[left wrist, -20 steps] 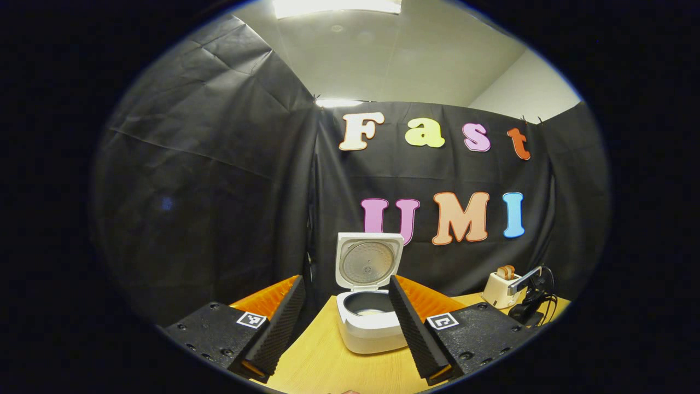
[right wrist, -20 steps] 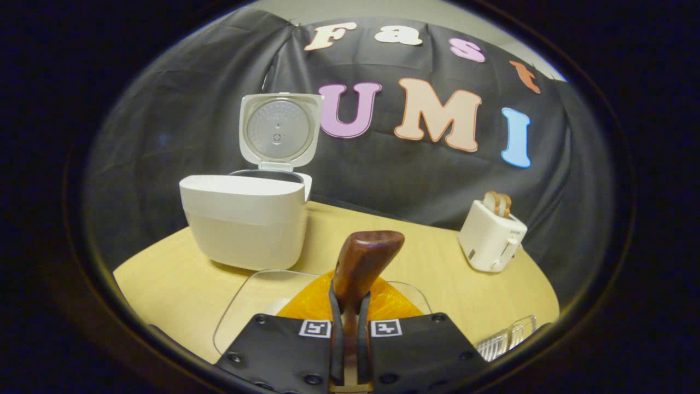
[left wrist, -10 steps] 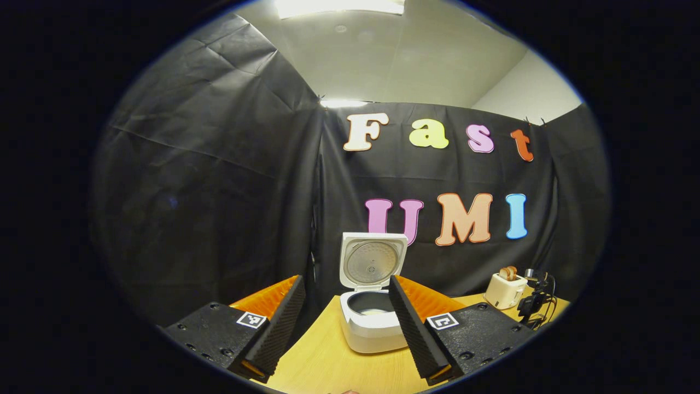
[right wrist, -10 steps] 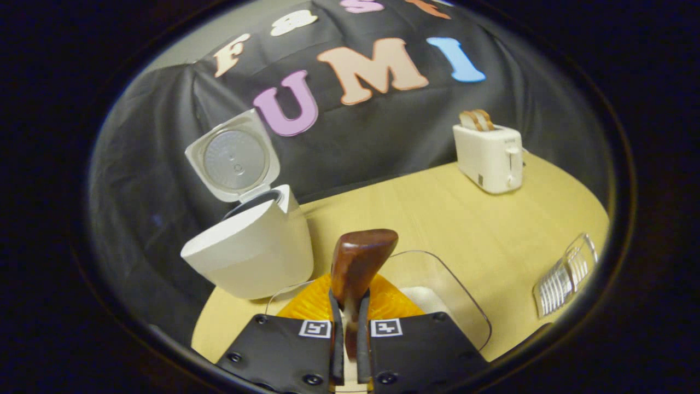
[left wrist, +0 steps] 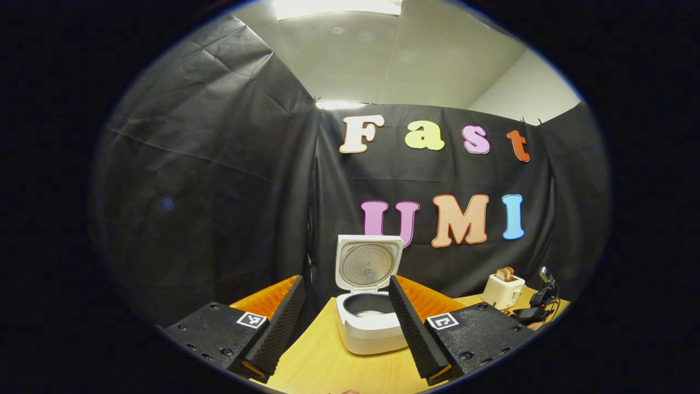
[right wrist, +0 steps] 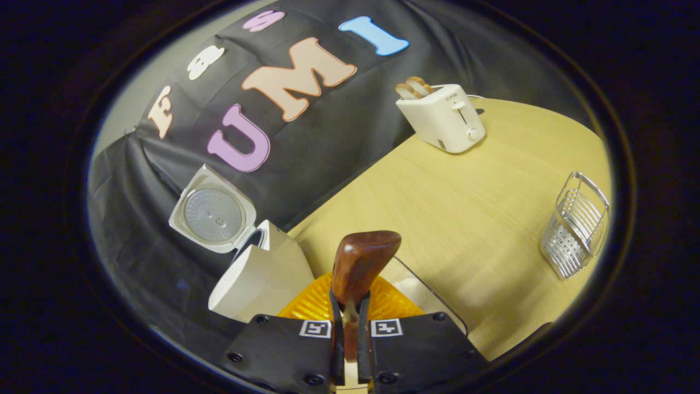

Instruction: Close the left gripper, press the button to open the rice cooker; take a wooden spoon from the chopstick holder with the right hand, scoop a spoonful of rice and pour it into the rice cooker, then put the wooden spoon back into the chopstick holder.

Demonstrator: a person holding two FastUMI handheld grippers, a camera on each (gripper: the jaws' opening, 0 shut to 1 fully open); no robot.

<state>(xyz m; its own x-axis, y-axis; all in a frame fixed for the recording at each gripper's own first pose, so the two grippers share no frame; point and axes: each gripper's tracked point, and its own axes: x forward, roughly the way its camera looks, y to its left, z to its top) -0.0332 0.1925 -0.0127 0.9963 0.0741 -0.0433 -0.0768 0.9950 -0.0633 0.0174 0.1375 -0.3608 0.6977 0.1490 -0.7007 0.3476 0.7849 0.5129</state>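
The tabletop [right wrist: 470,197] spreads pale and mostly bare across the right gripper view, tilted hard so its far edge runs toward one o'clock. The rice cooker [right wrist: 257,279] stands at about eight o'clock, lid [right wrist: 212,214] thrown open; in the left gripper view it sits dead ahead at six o'clock with a little rice in the pot. A toaster [right wrist: 443,115] waits at one o'clock, and the wire chopstick holder [right wrist: 574,224] at three o'clock, well apart from the cooker. A clear dish rim [right wrist: 437,298] shows just beyond the fingers.

The right hand-held gripper [right wrist: 350,328] is clamped on the wooden spoon [right wrist: 361,262], bowl pointing forward — and rolled steeply, judging by the slanted horizon. Carried at this tilt, the spoon could spill any grains it holds, or slip in the narrow pinch on its handle; missing the small holder's mouth is the other risk.

The left hand-held gripper [left wrist: 350,328] is held level, fingers spread wide, holding nothing.
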